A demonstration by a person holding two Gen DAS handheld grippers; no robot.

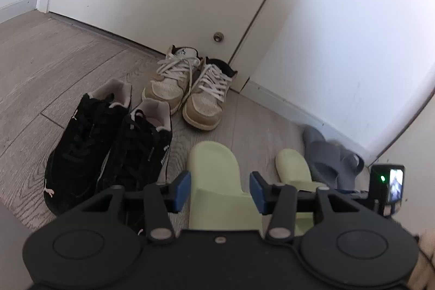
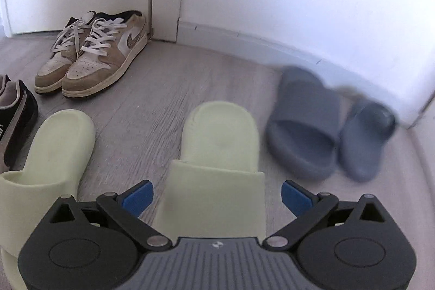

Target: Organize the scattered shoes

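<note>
While angled floorward | right hand-held gripper [image 2: 217,197] straddles green slide [image 2: 217,154], unclamped

I'm seeing the grey slides [image 2: 326,127] smearing with blur, and my gripper is hiding the green slide's [image 2: 217,181] toe, seemingly.

Left gripper [image 1: 218,188] angled downward toward the floor, blue pads [image 1: 181,190] standing apart with a clear gap to either side of what lay between them, pressing on nothing. Right gripper [image 2: 216,196] pitched more steeply down, its blue pads [image 2: 137,197] spread wide, touching nothing. A bit of the person's hand [image 1: 424,262] showed at the left gripper's edge.
</note>
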